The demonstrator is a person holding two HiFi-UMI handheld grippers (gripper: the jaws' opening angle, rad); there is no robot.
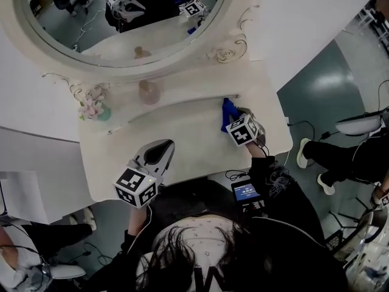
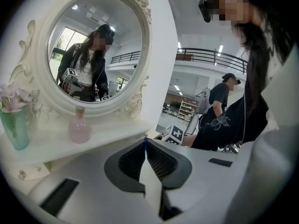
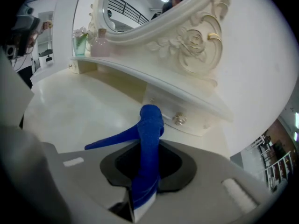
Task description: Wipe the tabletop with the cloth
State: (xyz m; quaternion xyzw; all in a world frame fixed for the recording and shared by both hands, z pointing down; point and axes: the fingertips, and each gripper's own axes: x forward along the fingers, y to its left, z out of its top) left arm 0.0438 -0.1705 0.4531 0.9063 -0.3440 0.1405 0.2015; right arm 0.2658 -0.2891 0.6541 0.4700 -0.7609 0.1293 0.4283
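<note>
Cloth [image 3: 150,125], blue, is pinched in my right gripper [image 3: 148,169] at center right of the head view, over the tabletop [image 1: 182,129]. My left gripper [image 2: 146,158] is closed and empty at lower left.

I'm counting two grippers, left gripper [image 1: 157,153] and right gripper [image 1: 236,115] | one blue cloth [image 1: 228,111] | one pink bottle [image 1: 149,92] | one flower vase [image 1: 103,112] | one mirror [image 1: 124,26] | one surface [image 1: 191,142]

Pinched upright between the jaws of the right gripper [image 3: 148,164]: a blue cloth [image 3: 150,125], one corner trailing left above the cream desk [image 3: 70,111]. Just beyond, a small knob [image 3: 179,120] under a shelf [image 3: 163,85]. Far along that shelf, a pink bottle [image 3: 99,46] beside a green vase [image 3: 80,42], below a carved mirror frame [image 3: 191,38].
</note>
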